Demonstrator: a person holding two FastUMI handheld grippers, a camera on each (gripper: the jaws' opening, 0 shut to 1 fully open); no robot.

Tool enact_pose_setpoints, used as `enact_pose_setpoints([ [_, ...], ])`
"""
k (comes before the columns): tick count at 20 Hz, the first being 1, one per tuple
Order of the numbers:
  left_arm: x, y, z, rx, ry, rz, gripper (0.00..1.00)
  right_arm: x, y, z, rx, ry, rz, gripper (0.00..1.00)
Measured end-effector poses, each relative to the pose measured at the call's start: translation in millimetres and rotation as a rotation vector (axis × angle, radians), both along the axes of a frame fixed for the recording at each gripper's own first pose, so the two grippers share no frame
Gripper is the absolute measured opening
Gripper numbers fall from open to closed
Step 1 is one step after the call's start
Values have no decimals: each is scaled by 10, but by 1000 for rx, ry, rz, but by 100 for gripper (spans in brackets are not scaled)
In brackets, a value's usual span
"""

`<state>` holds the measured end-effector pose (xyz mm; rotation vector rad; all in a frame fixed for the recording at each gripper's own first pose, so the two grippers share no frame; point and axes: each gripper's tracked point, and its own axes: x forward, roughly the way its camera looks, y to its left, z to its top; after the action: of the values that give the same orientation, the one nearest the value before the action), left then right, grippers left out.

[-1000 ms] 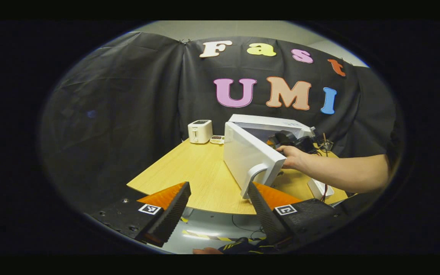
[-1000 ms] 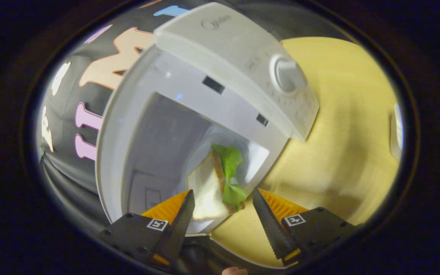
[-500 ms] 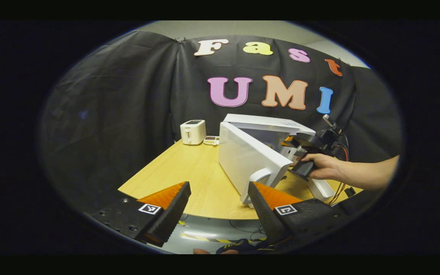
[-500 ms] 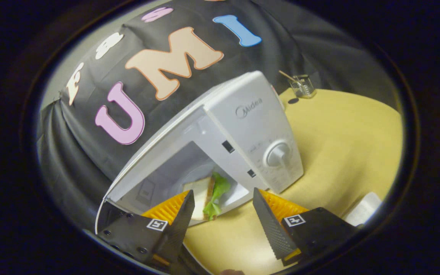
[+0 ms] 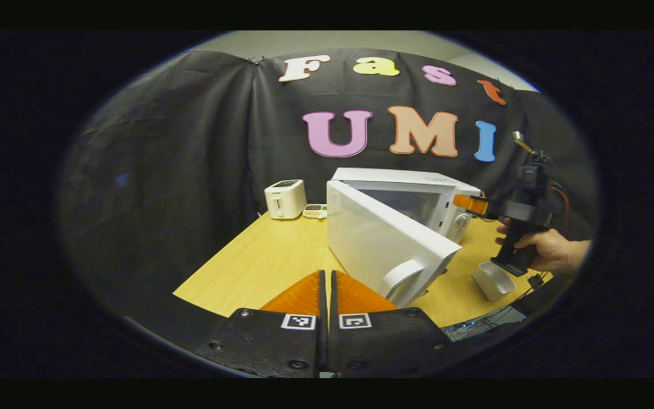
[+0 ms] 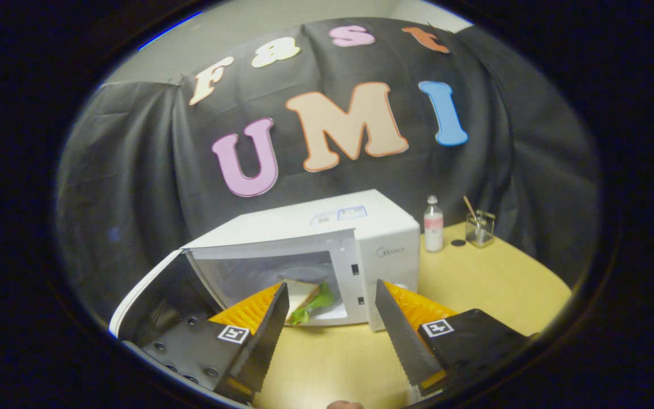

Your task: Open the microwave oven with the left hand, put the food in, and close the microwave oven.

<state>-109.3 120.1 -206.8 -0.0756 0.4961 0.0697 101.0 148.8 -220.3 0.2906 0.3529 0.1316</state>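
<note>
Standing on a light wooden table point(image 5: 259, 267), a white box-shaped microwave oven point(image 5: 412, 196) is seen with its white door point(image 5: 384, 241) swung wide open toward the camera in the left gripper view. The left gripper point(image 5: 326, 292) sits low in that view with its two fingers pressed together, nothing held between them, just short of the door's curved white handle point(image 5: 403, 278). A small white toaster point(image 5: 285, 199) stands farther back near the black cloth wall, and a white cup-like container point(image 5: 491, 280) lies near the table's right edge. At the right, a hand point(image 5: 551, 250) holds the right gripper point(image 5: 477, 205) in front of the oven.

From the right gripper view, the oven's cavity is looked into directly: a sandwich of white bread with green lettuce point(image 6: 304, 298) lies inside it on the floor of the cavity, which the other view does not reveal. The right gripper point(image 6: 331, 307) is spread wide and empty, well back from the opening. Beside the oven point(image 6: 327, 244) a small clear bottle with a pink label point(image 6: 433, 224) and a glass jar holding a stick point(image 6: 479, 227) are seen.
</note>
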Motion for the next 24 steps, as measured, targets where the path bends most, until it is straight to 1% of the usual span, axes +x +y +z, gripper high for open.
enact_pose_setpoints([
  [3,81,-123,-137,-15,-1,-47,2,-110,-28,389,-41,-69,26,83],
  [4,89,-157,-206,-16,14,-63,0,-140,-59,480,-57,-88,35,83],
  [6,131,-178,-278,-8,24,-70,1,-189,-140,688,-93,-137,36,83],
  [8,178,-169,-310,7,19,-53,0,-249,-211,856,-102,-168,34,83],
  [9,206,-152,-338,20,25,-42,2,-272,-260,913,-106,-177,29,83],
  [12,264,-220,-445,30,38,-58,0,-318,-406,1086,-122,-210,22,83],
  [14,302,-280,-448,39,36,-74,1,-385,-429,1119,-121,-216,37,83],
  [15,328,-322,-437,42,30,-86,1,-413,-462,1121,-129,-221,35,94],
  [17,362,-345,-443,62,28,-91,1,-456,-552,1137,-152,-236,31,94],
  [19,391,-429,-489,46,40,-104,1,-551,-572,1202,-168,-245,40,94],
  [20,410,-474,-484,38,37,-108,1,-541,-574,1127,-173,-244,43,94],
  [24,522,-644,-470,42,25,-127,0,-592,-652,1152,-165,-242,46,93],
])
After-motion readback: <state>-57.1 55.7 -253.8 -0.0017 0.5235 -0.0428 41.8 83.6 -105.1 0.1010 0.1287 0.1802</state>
